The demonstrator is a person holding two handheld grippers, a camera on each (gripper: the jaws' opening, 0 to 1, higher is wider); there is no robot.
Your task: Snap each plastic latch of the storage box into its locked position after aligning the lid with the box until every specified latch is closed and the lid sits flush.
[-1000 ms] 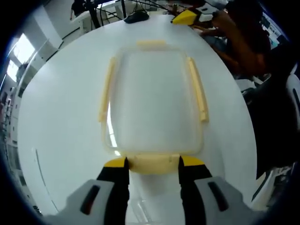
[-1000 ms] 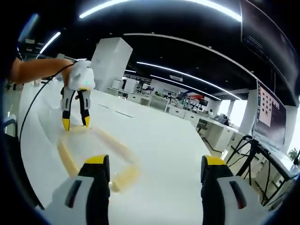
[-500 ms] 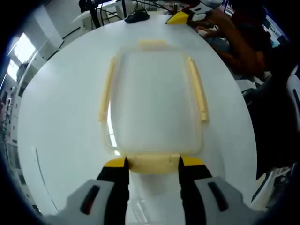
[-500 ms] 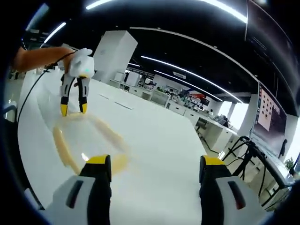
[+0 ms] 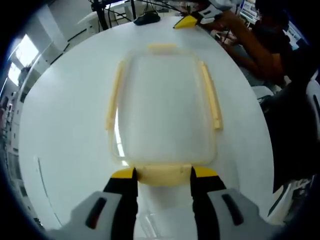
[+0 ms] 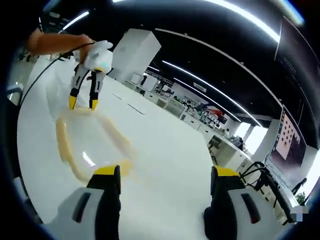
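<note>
left gripper view, scanning left to right: white tabletop [image 5: 60, 125] at 9 o'clock, bare. storage box [image 5: 162, 112] at centre, clear, lid [image 5: 160, 95] on it and looking squared to the rim. four pale yellow latches: long left latch [image 5: 114, 95] at 10 o'clock, far latch [image 5: 161, 47] at 12, long right latch [image 5: 211, 95] at 2, near latch [image 5: 161, 174] at 6. left claw [image 5: 162, 176] brackets the near latch, one yellow tip at each end of it; jaws partly spread, and i cannot tell whether they pinch the latch or merely rest on it. placement likely serves to press that flap down while steadying the box end. whether the latch is seated, cannot tell. a dark object [image 5: 146, 18] lies beyond the box near 12 o'clock. a person's arm [image 5: 250, 42] sits at 1 o'clock.

right gripper view, left to right: left claw at 10 o'clock standing tips-down on the box's end; box lies at 9 o'clock, blurred. right claw [image 6: 164, 176] at 6 o'clock, jaws spread wide, holding nothing, above bare tabletop, just beside the box's near end. judgement: it waits clear, ready to take another latch. office desks [image 6: 200, 120] lie beyond.
</note>
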